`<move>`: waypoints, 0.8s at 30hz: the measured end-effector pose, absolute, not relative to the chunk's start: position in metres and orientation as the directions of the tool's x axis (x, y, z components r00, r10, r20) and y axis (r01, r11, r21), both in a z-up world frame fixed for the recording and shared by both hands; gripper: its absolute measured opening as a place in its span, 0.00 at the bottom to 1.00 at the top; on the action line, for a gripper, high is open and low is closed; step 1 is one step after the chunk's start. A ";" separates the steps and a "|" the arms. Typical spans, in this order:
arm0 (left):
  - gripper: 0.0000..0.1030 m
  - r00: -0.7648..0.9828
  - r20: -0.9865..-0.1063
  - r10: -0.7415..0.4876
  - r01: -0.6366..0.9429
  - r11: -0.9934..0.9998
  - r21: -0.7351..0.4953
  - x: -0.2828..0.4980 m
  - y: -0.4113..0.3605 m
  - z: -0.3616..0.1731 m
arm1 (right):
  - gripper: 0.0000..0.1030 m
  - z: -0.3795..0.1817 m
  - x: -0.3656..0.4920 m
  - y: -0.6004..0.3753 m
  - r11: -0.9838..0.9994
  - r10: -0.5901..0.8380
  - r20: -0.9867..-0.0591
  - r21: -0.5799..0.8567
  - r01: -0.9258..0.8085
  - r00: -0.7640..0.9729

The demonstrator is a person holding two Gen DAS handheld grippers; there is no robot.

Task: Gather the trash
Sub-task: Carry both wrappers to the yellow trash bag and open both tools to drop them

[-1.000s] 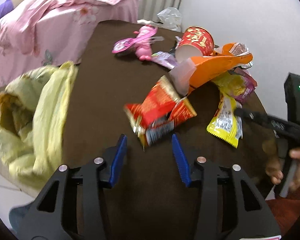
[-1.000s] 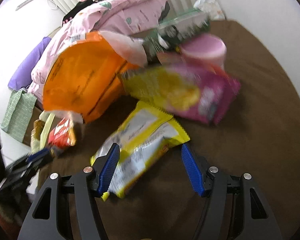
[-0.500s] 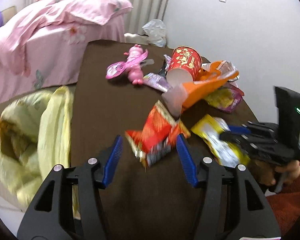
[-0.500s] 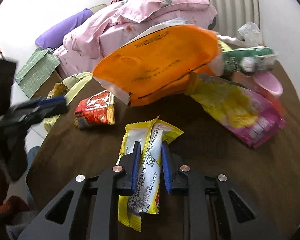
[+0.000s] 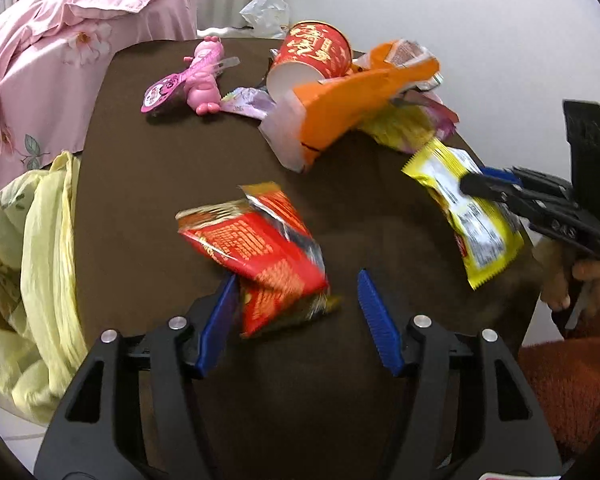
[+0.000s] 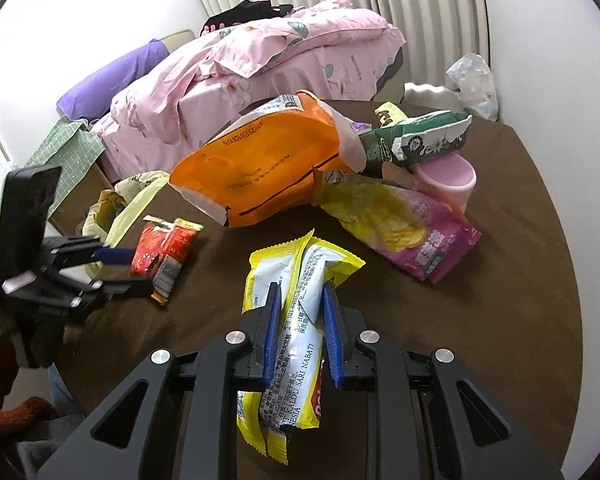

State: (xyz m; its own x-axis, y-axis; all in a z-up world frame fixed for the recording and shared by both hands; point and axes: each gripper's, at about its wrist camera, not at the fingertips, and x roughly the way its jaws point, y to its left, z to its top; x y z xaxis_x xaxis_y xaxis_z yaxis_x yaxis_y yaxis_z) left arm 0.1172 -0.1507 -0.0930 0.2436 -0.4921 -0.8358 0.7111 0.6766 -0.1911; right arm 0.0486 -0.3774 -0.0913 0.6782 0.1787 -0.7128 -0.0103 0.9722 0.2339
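Yellow wrapper [image 6: 300,344], lower end hidden, pinched by right fingers [image 6: 272,332]; left fingers [image 5: 220,320] opening around blurred red packet [image 5: 260,248].

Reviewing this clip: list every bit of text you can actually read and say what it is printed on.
"KALDU SARI NABATI": yellow wrapper, held in the right claw.
"Date:": same yellow wrapper, upper left edge.
Red paper cup: large gold Chinese characters, not legible to me.
Orange bag: a mirrored line of print, unreadable.
Pink chip bag, green carton, red wrapper: print too small or blurred.
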 end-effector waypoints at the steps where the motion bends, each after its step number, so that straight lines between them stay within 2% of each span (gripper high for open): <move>1: 0.57 0.249 -0.836 -0.489 0.700 0.688 -0.194 0.117 -0.151 -0.091 | 0.20 -0.092 0.048 -0.378 0.972 0.180 -0.712 0.236 -0.010 0.679; 7: 0.56 0.292 -0.840 -0.458 0.553 0.797 -0.242 0.137 -0.154 -0.090 | 0.20 -0.100 0.044 -0.381 0.964 0.196 -0.713 0.265 0.001 0.673; 12: 0.56 0.308 -0.865 -0.397 0.517 0.833 -0.198 0.144 -0.170 -0.100 | 0.20 -0.100 0.043 -0.381 0.964 0.200 -0.710 0.267 -0.005 0.675; 14: 0.50 0.345 -0.865 -0.365 0.533 0.835 -0.140 0.140 -0.176 -0.100 | 0.20 -0.098 0.041 -0.379 0.967 0.196 -0.708 0.255 -0.013 0.679; 15: 0.42 0.350 -0.865 -0.358 0.541 0.832 -0.125 0.138 -0.177 -0.100 | 0.20 -0.096 0.040 -0.377 0.969 0.194 -0.704 0.248 -0.020 0.683; 19: 0.38 0.365 -0.848 -0.384 0.556 0.820 -0.132 0.129 -0.169 -0.089 | 0.20 -0.082 0.036 -0.371 0.972 0.198 -0.679 0.229 -0.052 0.707; 24: 0.38 0.457 -0.806 -0.377 0.541 0.837 -0.084 0.117 -0.140 -0.060 | 0.20 -0.051 0.039 -0.357 0.968 0.229 -0.624 0.227 -0.108 0.747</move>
State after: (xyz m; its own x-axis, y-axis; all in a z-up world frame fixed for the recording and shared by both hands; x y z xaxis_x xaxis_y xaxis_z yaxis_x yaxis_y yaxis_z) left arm 0.1167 -0.1403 -0.0601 0.4572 -0.3765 -0.8058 0.5414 0.8366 -0.0838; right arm 0.0391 -0.3573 -0.0512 0.7472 0.2295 -0.6238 -0.1076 0.9679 0.2272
